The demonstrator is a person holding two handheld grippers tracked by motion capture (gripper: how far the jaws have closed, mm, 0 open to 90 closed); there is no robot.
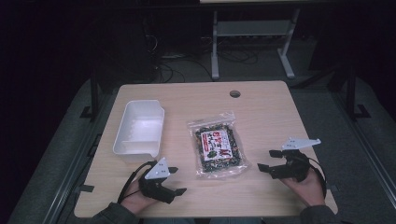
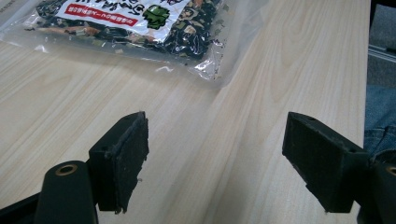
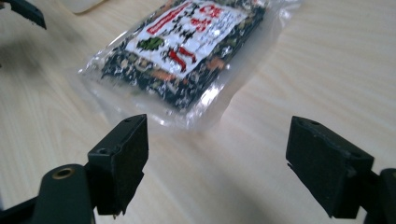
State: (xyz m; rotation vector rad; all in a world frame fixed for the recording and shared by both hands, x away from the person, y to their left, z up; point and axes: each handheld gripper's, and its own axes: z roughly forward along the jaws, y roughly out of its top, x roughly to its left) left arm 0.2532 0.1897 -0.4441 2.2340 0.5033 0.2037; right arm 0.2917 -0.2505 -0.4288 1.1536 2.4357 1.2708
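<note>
Snack packet [image 1: 217, 149] flat on table [image 1: 266, 116], between left tool [image 1: 173, 180] and right tool [image 1: 266, 160], both spread wide and empty. Probably light, floppy, slick film; best pinched at clear sealed edge.

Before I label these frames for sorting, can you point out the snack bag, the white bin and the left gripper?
snack bag [image 1: 218, 149]: high view, on its printed label.
white bin [image 1: 125, 122]: high view, on its left wall.
left gripper [image 1: 176, 180]: high view, midway between its open fingertips.
</note>
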